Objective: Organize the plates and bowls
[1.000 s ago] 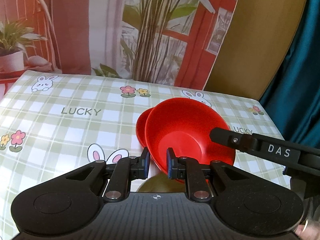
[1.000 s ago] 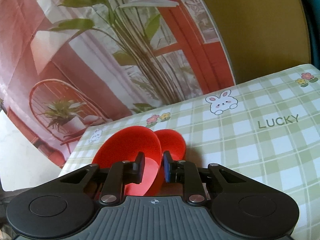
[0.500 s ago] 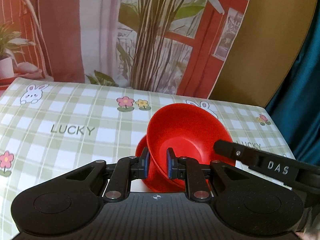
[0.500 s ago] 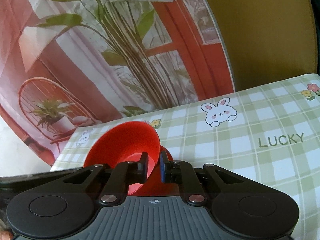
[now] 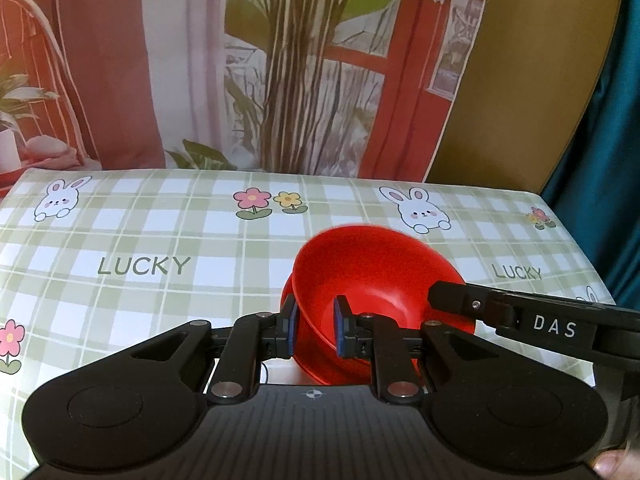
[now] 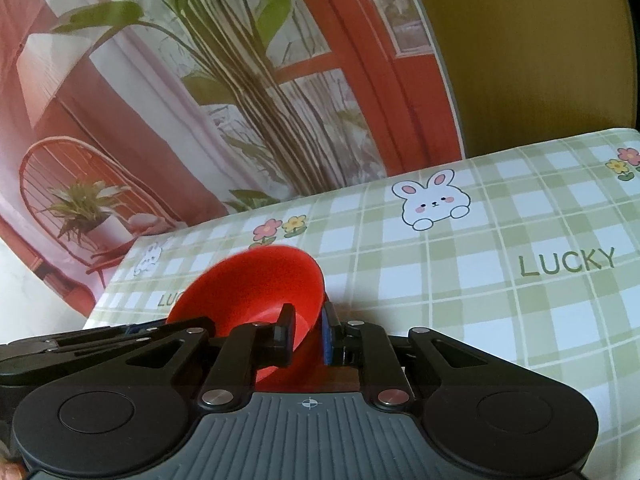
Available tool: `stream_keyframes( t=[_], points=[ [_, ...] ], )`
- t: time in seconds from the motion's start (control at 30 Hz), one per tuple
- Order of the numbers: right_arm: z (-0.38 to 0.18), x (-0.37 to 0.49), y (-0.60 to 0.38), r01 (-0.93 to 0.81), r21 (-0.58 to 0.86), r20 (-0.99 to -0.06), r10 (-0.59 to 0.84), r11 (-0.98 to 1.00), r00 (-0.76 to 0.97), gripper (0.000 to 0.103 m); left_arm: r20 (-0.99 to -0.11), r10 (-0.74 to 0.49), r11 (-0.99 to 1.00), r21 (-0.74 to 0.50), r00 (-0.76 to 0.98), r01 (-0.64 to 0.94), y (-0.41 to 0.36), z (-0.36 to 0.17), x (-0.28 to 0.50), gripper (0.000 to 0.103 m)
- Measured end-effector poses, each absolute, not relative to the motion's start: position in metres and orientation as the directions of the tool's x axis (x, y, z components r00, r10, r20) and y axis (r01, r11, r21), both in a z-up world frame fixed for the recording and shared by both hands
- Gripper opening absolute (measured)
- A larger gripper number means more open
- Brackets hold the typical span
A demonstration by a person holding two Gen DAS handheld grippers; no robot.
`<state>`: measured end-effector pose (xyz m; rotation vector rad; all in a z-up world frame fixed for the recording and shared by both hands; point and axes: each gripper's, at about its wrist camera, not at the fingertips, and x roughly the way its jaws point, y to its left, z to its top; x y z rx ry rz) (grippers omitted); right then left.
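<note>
A red bowl (image 5: 372, 276) sits nested in a second red bowl (image 5: 289, 300) on the checked tablecloth (image 5: 160, 240). My left gripper (image 5: 314, 330) is shut on the near rim of the upper red bowl. My right gripper (image 6: 307, 332) is shut on the rim of the same red bowl (image 6: 260, 284) from the other side; its finger (image 5: 472, 304) reaches in from the right in the left wrist view. The lower bowl is mostly hidden; only a strip of its rim shows.
The table's far edge meets a printed backdrop (image 5: 280, 60) of plants and a red window. A teal curtain (image 5: 612, 140) hangs at the right. The tablecloth (image 6: 480, 260) stretches bare to the left and right of the bowls.
The upper red bowl has come down from a tilted, raised pose and settled into the lower bowl. Both grippers moved with it and kept their grip.
</note>
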<state>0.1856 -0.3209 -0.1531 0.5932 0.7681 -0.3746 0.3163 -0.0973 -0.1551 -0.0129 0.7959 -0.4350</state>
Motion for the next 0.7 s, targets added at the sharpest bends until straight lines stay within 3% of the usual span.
stream_keyframes(
  t=[0.2, 0.33, 0.7],
  points=[
    [-0.153, 0.186, -0.319, 0.518, 0.343, -0.744, -0.11, 0.784, 0.659, 0.019, -0.689, -0.381, 0.913, -0.173, 0.617, 0.37, -0.095, -0.157, 0.317, 0.021],
    [-0.152, 0.185, -0.318, 0.518, 0.336, -0.745, -0.115, 0.787, 0.657, 0.019, -0.689, -0.383, 0.913, -0.181, 0.616, 0.365, -0.094, -0.157, 0.315, 0.031],
    [-0.156, 0.18, -0.321, 0.526, 0.329, -0.749, -0.122, 0.784, 0.651, 0.026, -0.696, -0.381, 0.918, -0.209, 0.609, 0.336, -0.085, -0.163, 0.317, 0.034]
  ],
)
